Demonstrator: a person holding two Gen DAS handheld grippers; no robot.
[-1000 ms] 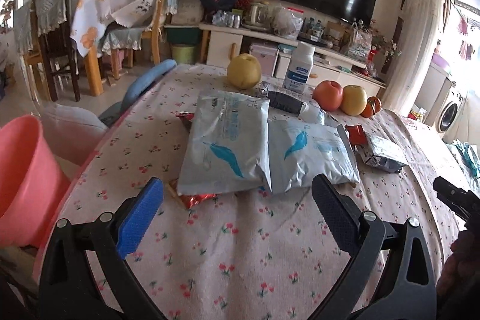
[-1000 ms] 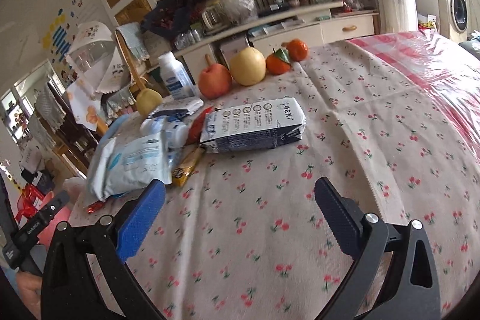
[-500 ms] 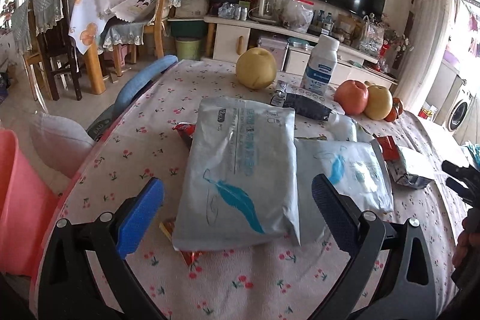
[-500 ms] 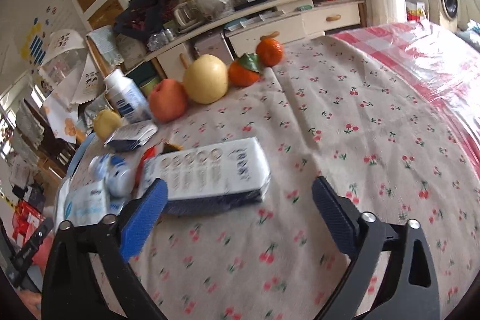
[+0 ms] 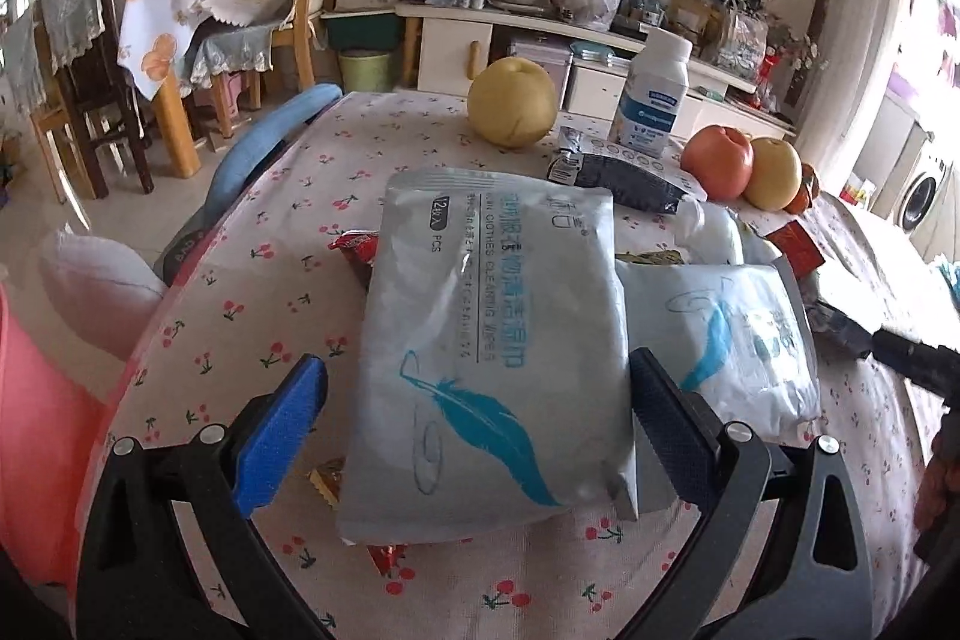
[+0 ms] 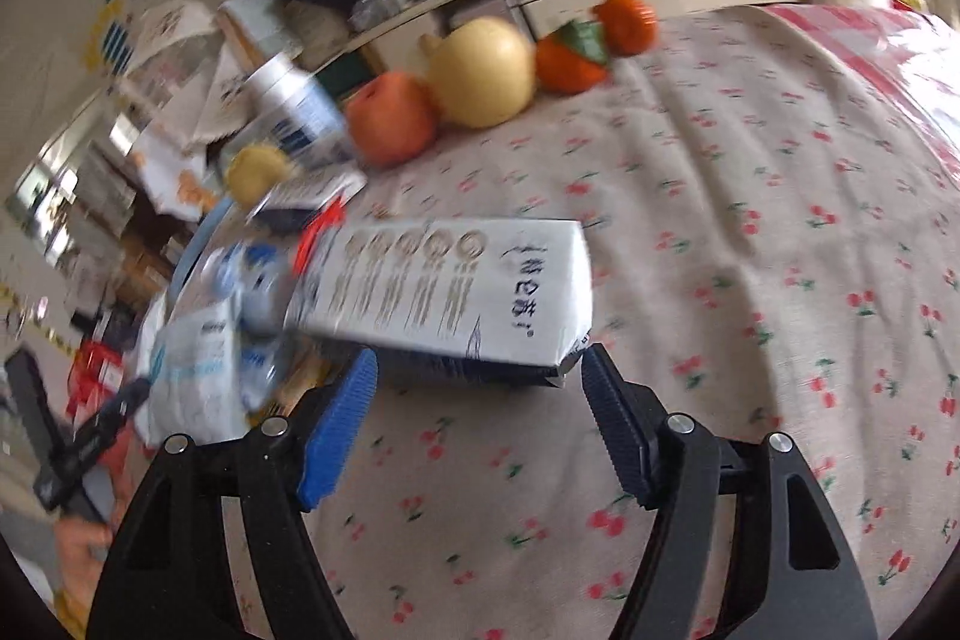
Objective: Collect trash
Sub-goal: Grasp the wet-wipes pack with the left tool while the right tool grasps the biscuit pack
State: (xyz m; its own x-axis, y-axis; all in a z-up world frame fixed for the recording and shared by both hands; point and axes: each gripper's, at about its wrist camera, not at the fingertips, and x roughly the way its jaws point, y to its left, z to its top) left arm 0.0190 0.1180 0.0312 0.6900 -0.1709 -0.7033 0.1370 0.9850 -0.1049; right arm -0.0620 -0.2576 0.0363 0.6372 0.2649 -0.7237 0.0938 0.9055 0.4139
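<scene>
In the left wrist view a grey wipes pack with a blue feather lies on the cherry-print tablecloth. My left gripper is open, its fingers on either side of the pack's near end. A second feather pack lies to its right. In the right wrist view a white and dark blue carton-like package lies flat. My right gripper is open, fingers at either side of its near edge. Red and gold wrappers peek from under the packs.
A pear, a white bottle, an apple and more fruit stand at the table's far side. A dark packet lies behind the packs. A pink bin is at the left table edge. A blue chair back stands beyond.
Both grippers have moved forward. The left now straddles the feather pack; the right has closed in on the white and blue package and narrowed a little.
</scene>
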